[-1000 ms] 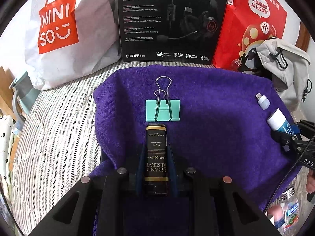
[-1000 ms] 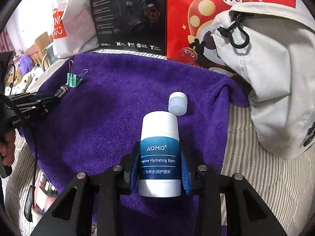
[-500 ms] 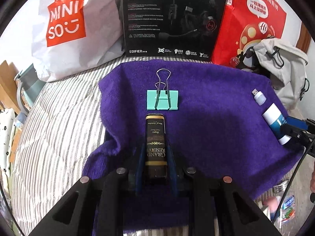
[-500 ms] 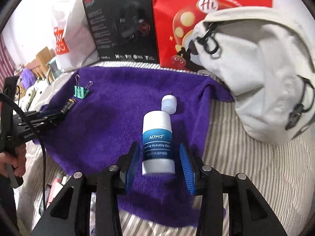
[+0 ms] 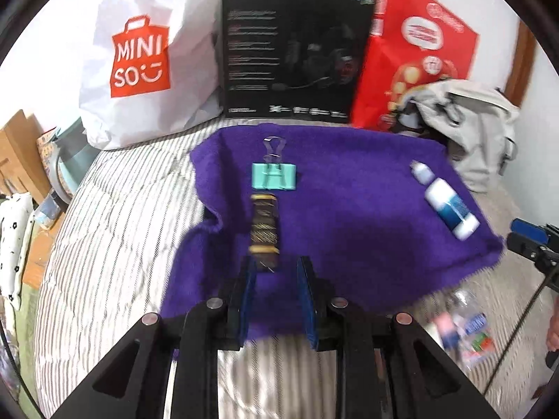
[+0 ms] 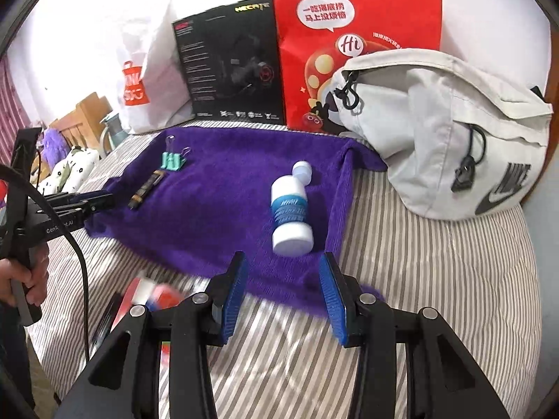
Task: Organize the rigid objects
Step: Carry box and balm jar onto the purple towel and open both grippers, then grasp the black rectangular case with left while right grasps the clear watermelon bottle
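Observation:
A purple towel [image 5: 349, 188] [image 6: 216, 195] lies on the striped bed. On it rest a dark gold-lettered tube [image 5: 264, 230] [image 6: 146, 188], a teal binder clip [image 5: 273, 175] [image 6: 172, 160], a white and blue balm tube [image 5: 450, 207] [image 6: 290, 213] and a small white cap [image 5: 421, 174] [image 6: 302, 171]. My left gripper [image 5: 276, 265] is open just behind the dark tube's near end, not touching it. My right gripper [image 6: 283, 272] is open, pulled back from the balm tube, over the towel's near edge.
A white Miniso bag [image 5: 139, 59], a black headset box [image 5: 293, 49] and a red paper bag [image 6: 353, 35] stand at the back. A grey backpack [image 6: 454, 132] sits right of the towel. Small packets [image 5: 464, 328] lie off the bed's near edge. A hand [image 6: 21, 279] holds the left gripper.
Both grippers opened and drew back. The dark tube and the balm tube, held a second ago, now lie free on the towel.

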`<state>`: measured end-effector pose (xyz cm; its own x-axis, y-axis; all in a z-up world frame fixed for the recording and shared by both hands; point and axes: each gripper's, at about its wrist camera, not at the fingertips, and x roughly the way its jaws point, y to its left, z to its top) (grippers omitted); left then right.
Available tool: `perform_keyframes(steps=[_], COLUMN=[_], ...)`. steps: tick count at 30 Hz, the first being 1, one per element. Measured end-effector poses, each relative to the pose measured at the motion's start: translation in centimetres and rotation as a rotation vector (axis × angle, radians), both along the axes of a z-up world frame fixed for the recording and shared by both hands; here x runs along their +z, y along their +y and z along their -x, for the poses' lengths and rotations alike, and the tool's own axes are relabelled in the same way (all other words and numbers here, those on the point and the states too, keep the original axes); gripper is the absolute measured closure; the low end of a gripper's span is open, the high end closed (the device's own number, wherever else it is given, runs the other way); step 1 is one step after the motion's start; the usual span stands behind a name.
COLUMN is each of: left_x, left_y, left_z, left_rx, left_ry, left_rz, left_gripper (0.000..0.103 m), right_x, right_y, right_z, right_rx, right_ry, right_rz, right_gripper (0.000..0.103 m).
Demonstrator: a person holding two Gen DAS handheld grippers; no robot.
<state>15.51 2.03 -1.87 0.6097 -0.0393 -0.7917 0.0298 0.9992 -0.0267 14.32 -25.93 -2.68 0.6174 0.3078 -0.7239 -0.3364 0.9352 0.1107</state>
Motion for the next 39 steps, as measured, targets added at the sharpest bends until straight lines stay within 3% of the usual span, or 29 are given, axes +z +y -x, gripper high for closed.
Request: perform_keyframes(steps=[4,13,22,32,39], left_x=[-0.4,-3.0,-4.0,-5.0,-5.0], left_y=[-1.6,-3.4,-5.1,-6.3,-5.4], left_z=[3.3,9.6,11.1,11.0,10.3], left_rx=[-0.034,-0.067,-0.124,-0.134,-0.139], left_ry=[0.009,0.065,0.091,0.099,0.086], left_rz=[-0.009,0.05,0.047,-0.016,-0.006], left_gripper=[0.08,0.08,0.079,0.076,0.075], right_x=[-0.6,-2.2,-3.0,-3.3,-3.9], right_y=[-0.3,-0.2,-0.7,-0.3,0.0], right_z=[2.8,8.0,10.3,10.2,9.5], right_rx=[-0.01,-0.014,-0.024,-0.01,-0.012], right_ry=[0.012,0.042,0.054,0.06,0.075], right_rz=[-0.035,-0.064,-0.093,-0.103,-0.097], right_gripper=[0.06,0.06,0.06,0.06,0.06])
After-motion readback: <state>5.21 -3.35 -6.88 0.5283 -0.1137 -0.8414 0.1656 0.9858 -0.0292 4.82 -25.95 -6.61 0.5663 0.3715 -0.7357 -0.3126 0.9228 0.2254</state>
